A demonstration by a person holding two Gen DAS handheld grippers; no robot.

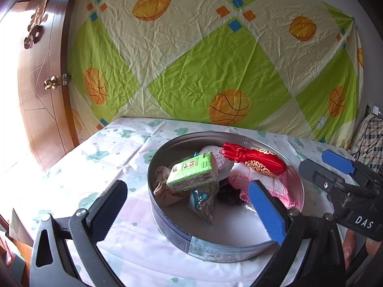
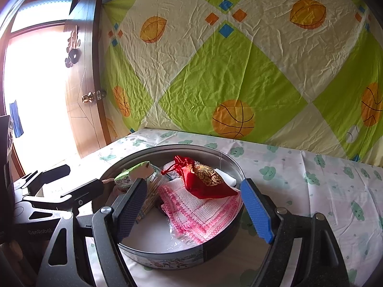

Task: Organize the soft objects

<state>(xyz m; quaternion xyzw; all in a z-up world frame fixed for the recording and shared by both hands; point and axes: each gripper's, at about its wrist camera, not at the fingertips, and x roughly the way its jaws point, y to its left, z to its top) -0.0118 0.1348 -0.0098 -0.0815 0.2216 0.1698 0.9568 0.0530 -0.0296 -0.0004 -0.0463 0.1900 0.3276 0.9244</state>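
Note:
A round metal tin [image 1: 165, 229] [image 2: 222, 241] sits on the table and holds several soft things: a red drawstring pouch [image 1: 261, 159] [image 2: 203, 179], a pink-edged cloth [image 1: 265, 181] [image 2: 203, 212], a green tissue pack [image 1: 194, 171] [image 2: 130, 174], a tan stocking [image 1: 162, 186], a dark fabric [image 1: 228, 190] and a small plastic packet [image 1: 203, 205]. My left gripper [image 1: 189, 212] is open and empty, just in front of the tin. My right gripper [image 2: 194, 210] is open and empty at the tin's right side; it also shows in the left wrist view [image 1: 335, 167].
The table wears a white cloth with green clouds [image 1: 100, 157] [image 2: 323, 186]. A green and cream sheet [image 1: 215, 59] hangs behind it. A wooden door [image 1: 45, 83] stands at the left. Checked fabric [image 1: 371, 138] lies at the far right.

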